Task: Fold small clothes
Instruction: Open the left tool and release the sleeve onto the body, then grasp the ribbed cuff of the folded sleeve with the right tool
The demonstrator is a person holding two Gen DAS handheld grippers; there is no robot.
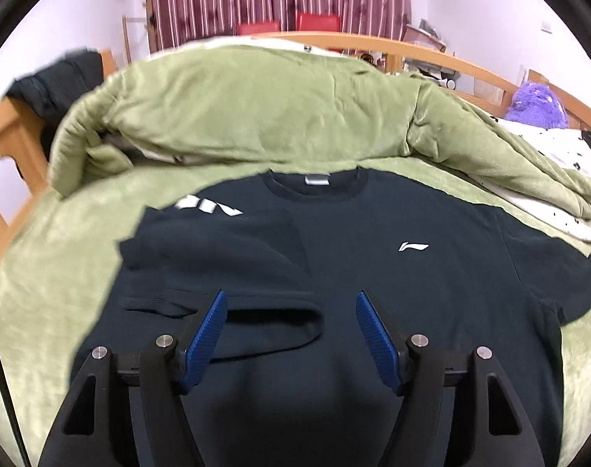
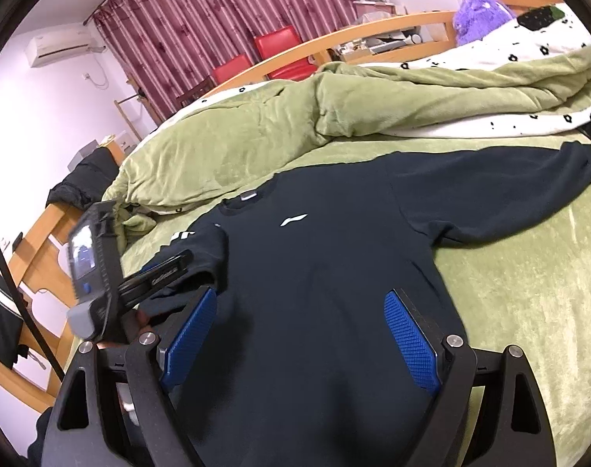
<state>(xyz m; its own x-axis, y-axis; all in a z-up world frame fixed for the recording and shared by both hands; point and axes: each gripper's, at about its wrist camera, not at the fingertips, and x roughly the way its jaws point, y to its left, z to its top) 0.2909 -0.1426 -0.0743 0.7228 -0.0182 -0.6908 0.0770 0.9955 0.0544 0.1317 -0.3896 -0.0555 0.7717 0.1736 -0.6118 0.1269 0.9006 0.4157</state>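
A dark navy sweatshirt point(image 1: 373, 292) with a small white chest logo lies face up on the green blanket point(image 1: 62, 264), collar away from me. One sleeve point(image 1: 225, 257) is folded in over the chest, its cuff lying between and below the blue pads of my left gripper point(image 1: 291, 299). That gripper is open and its pads touch nothing. In the right wrist view the other sleeve point(image 2: 529, 194) stretches flat to the right. My right gripper point(image 2: 300, 296) hovers wide open over the sweatshirt point(image 2: 334, 272) body. The left gripper point(image 2: 175, 262) shows at the left, over the folded sleeve.
A rumpled green quilt point(image 1: 256, 109) is heaped behind the collar. The wooden bed frame point(image 1: 7, 148) runs along the left and back, with dark clothing point(image 1: 58, 81) draped on it. A purple plush toy point(image 2: 478, 11) sits at the far right, and red chairs point(image 2: 280, 50) stand by the curtain.
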